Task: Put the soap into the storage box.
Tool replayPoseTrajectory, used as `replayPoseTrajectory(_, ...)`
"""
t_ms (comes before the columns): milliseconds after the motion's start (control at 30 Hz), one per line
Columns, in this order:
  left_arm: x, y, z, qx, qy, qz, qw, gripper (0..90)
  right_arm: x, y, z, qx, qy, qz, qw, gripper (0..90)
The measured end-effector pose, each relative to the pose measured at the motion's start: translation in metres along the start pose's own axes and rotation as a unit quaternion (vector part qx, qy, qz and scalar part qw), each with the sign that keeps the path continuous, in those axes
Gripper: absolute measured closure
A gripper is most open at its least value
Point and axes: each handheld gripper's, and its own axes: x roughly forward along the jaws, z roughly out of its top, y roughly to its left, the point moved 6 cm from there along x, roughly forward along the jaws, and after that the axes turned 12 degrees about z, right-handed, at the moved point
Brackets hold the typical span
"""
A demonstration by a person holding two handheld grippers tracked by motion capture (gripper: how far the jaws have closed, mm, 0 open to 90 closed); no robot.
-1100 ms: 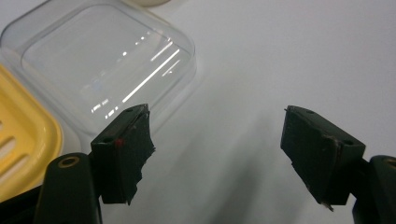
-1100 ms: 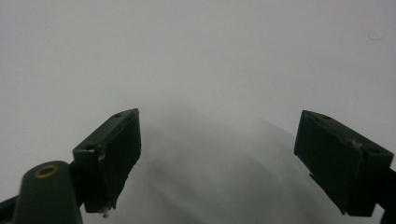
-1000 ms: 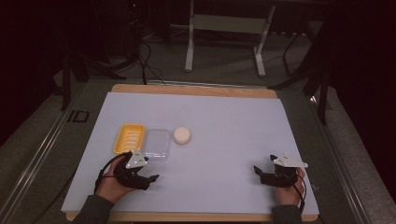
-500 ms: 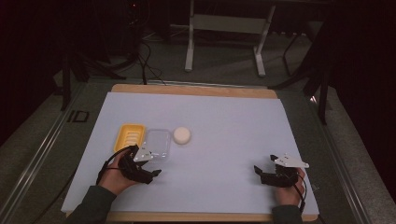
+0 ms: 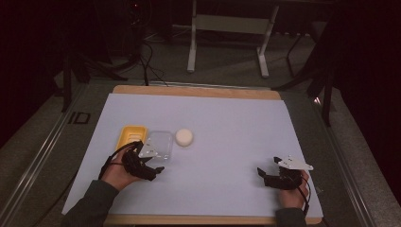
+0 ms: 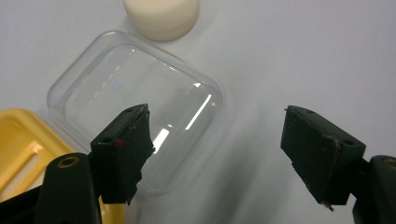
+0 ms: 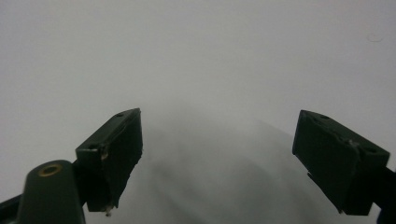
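A yellow tray [image 5: 128, 136] lies left of centre on the white sheet, with a clear plastic lid [image 5: 161, 143] beside it and a round white puck [image 5: 184, 137] to the right. My left gripper [image 5: 156, 169] hovers at the lid's near edge, jaws open. In the left gripper view, the left gripper [image 6: 217, 149] is empty; the clear lid [image 6: 135, 98] lies under its left jaw, the puck [image 6: 161, 14] beyond, the yellow tray [image 6: 23, 144] at left. My right gripper [image 5: 261, 172] rests near the front right; the right gripper [image 7: 217, 154] is open over bare sheet.
The white sheet [image 5: 227, 123] covers a wooden board [image 5: 194, 91] on the table. A metal stand's legs [image 5: 227, 42] and cables lie on the dark floor beyond the far edge.
My left hand has moved away from the person toward the clear lid and the yellow tray. The right hand has stayed where it was.
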Motion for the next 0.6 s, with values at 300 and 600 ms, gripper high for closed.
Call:
replayPoseTrajectory(300,0.004,0.014,0.013,0.013,0.005,0.005,0.9999,24.7,-0.001,0.000,0.000,0.001,-0.004,0.001,1.0000,15.9)
replayPoseTrajectory(600,0.010,0.024,0.026,0.015,0.007,0.007,0.9998,24.7,-0.001,0.000,0.000,0.003,-0.005,0.001,1.0000,15.9)
